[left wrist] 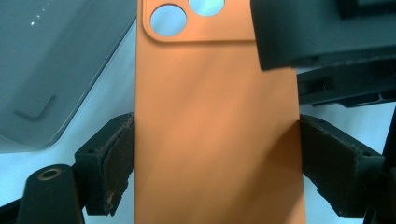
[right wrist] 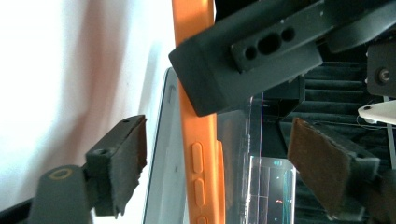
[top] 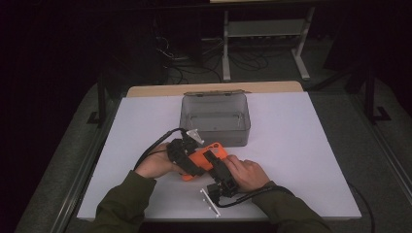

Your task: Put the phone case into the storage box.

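Above the white table [top: 301, 145], just in front of the open grey metal box [top: 215, 118], I hold the orange soft-rubber phone case [left wrist: 215, 116] pinched across its width in my left gripper [left wrist: 217, 154]. My right gripper [right wrist: 215, 163] straddles the case's edge, pads not yet touching. If they close off-centre, the soft case could buckle or twist free. Whether a phone sits inside is hard to tell; the case's lower end is cut off.

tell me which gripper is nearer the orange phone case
Left. The left gripper is clamped on the orange phone case, pads on both long edges. The right gripper straddles its side edge, pads clear of it.
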